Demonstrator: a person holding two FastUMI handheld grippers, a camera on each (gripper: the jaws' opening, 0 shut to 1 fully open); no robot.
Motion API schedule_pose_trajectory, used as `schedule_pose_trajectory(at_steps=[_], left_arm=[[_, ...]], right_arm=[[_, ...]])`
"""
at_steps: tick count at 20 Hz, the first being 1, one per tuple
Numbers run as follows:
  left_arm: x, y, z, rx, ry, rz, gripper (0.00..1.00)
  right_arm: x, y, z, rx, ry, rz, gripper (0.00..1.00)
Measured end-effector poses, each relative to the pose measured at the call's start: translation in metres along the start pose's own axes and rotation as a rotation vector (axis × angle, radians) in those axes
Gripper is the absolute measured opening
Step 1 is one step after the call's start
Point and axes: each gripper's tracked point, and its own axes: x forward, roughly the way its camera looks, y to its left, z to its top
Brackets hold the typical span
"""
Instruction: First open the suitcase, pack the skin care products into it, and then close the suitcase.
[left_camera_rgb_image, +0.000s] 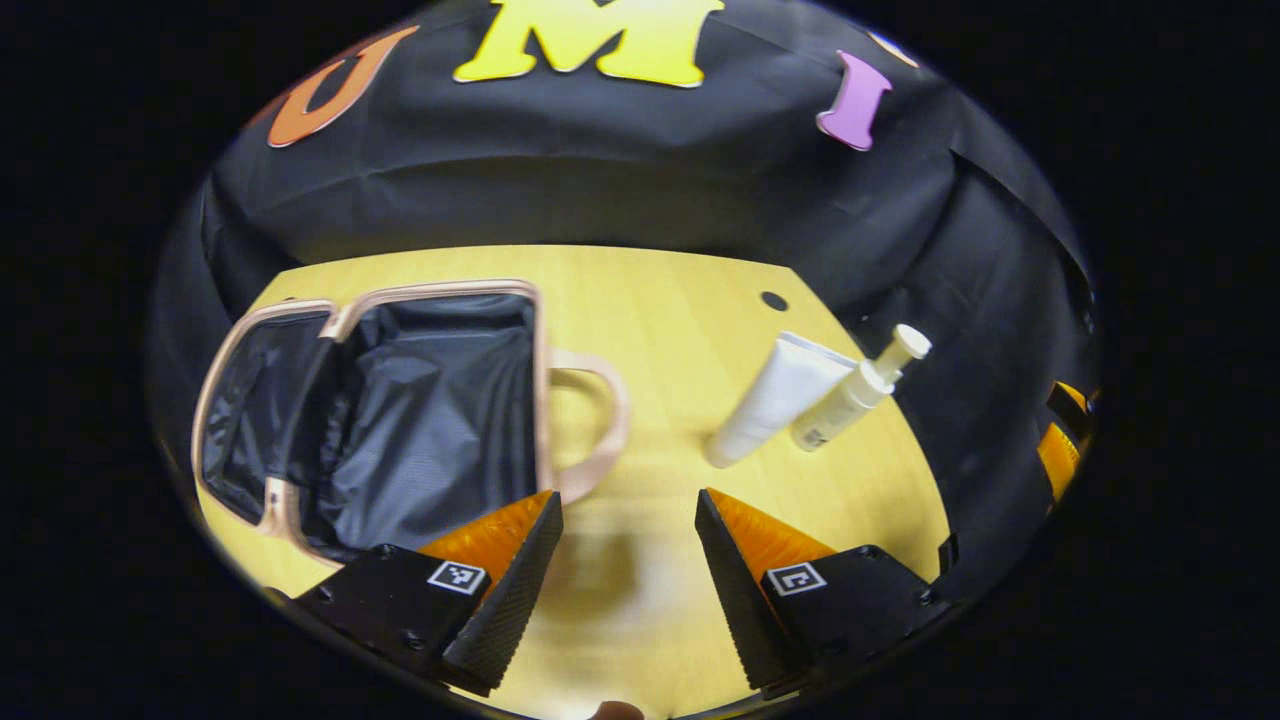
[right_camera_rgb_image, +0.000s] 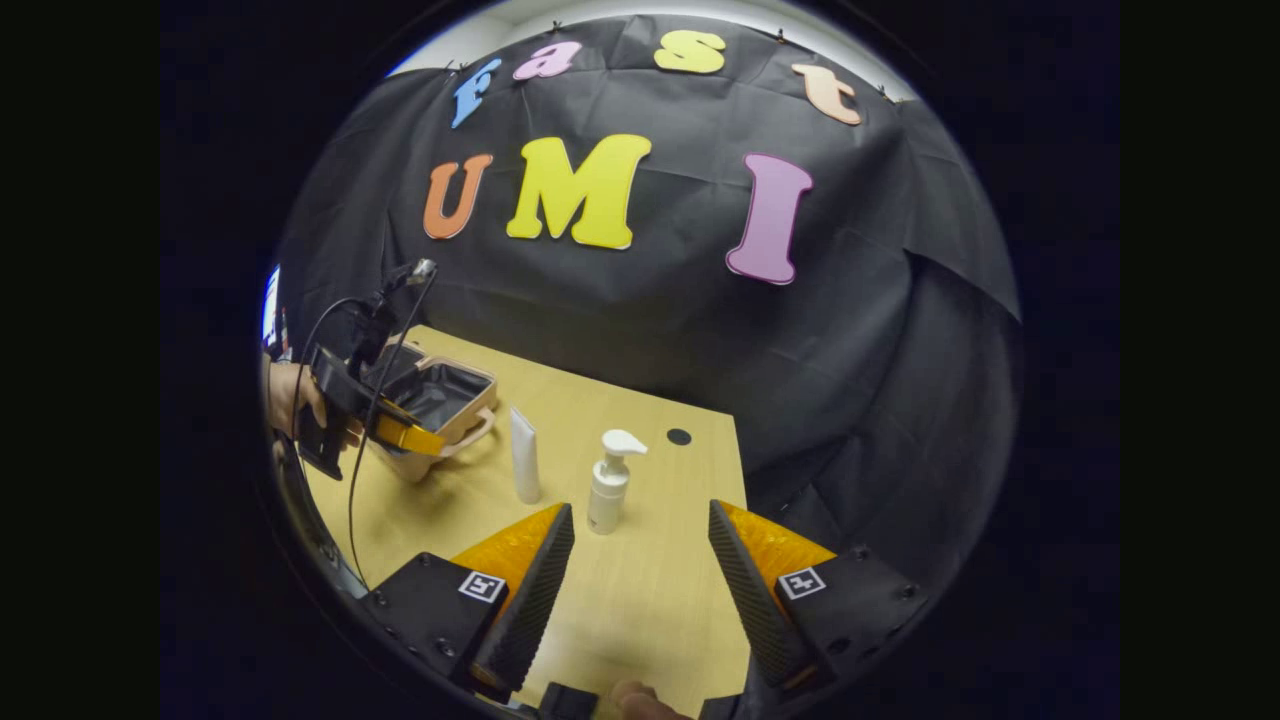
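My left gripper (left_camera_rgb_image: 628, 545) is showing black housings with screws, each wearing a small square black-and-white marker. My right gripper (right_camera_rgb_image: 640, 560) is wearing the same, and a thin black cable (right_camera_rgb_image: 352, 480) is trailing from the left unit.

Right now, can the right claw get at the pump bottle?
Probably yes. The right claw is open, and the pump bottle stands upright just ahead of it, apart from the tube, with bare table between.

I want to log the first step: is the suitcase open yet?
Open: the suitcase has its lid folded back, its dark lining exposed and nothing visible inside.
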Motion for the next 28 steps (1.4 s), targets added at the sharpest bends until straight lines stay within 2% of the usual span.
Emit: schedule_pose_trajectory(at_steps=[1,2,3,7,11,13,14,15,16,19,20,21,22,23,24,25,26,28], left_arm=[[0.009,-0.015,0.000,0.020,0.002,-0.019,0.87],[0.019,-0.026,0.000,0.041,0.003,-0.034,0.97],[0.028,-0.034,0.000,0.062,0.005,-0.040,0.87],[0.067,-0.060,0.002,0.096,0.016,-0.054,0.87],[0.101,-0.055,0.013,0.107,0.003,0.012,0.87],[0.112,-0.054,0.017,0.081,0.004,0.017,0.87],[0.117,-0.055,0.019,0.059,0.000,0.011,0.96],[0.121,-0.057,0.021,0.039,-0.005,0.008,0.92],[0.125,-0.057,0.021,0.031,-0.006,0.005,0.83],[0.132,-0.059,0.021,0.029,-0.012,-0.007,0.81],[0.132,-0.059,0.022,0.031,-0.015,-0.003,0.76],[0.130,-0.058,0.022,0.037,-0.013,0.000,0.65],[0.129,-0.057,0.023,0.040,-0.012,0.004,0.70],[0.127,-0.059,0.023,0.042,-0.011,-0.002,0.61],[0.122,-0.060,0.021,0.041,-0.007,-0.013,0.59],[0.116,-0.063,0.022,0.045,-0.012,-0.023,0.65],[0.110,-0.063,0.022,0.051,-0.015,-0.029,0.58],[0.093,-0.066,0.022,0.052,-0.027,-0.043,0.57]], right_arm=[[0.000,-0.006,-0.005,-0.006,0.011,-0.003,0.80],[-0.001,-0.013,-0.010,-0.013,0.020,-0.005,0.80],[0.000,-0.018,-0.014,-0.019,0.028,-0.006,0.81],[-0.002,-0.047,-0.034,-0.036,0.059,-0.018,0.80],[-0.003,-0.073,-0.055,-0.016,0.091,-0.025,0.79],[-0.001,-0.081,-0.063,-0.003,0.112,-0.026,0.80],[0.001,-0.082,-0.065,0.010,0.124,-0.018,0.80],[0.004,-0.080,-0.071,0.027,0.146,-0.006,0.80],[0.007,-0.078,-0.074,0.045,0.164,0.002,0.80],[0.009,-0.070,-0.073,0.062,0.174,0.017,0.80],[0.013,-0.065,-0.075,0.055,0.174,0.021,0.80],[0.015,-0.062,-0.075,0.049,0.172,0.025,0.80],[0.016,-0.059,-0.075,0.046,0.172,0.031,0.81],[0.016,-0.057,-0.075,0.045,0.169,0.038,0.81],[0.019,-0.055,-0.075,0.043,0.166,0.044,0.81],[0.022,-0.053,-0.073,0.042,0.160,0.049,0.80],[0.025,-0.049,-0.069,0.042,0.154,0.059,0.80],[0.030,-0.035,-0.057,0.049,0.137,0.082,0.80]])
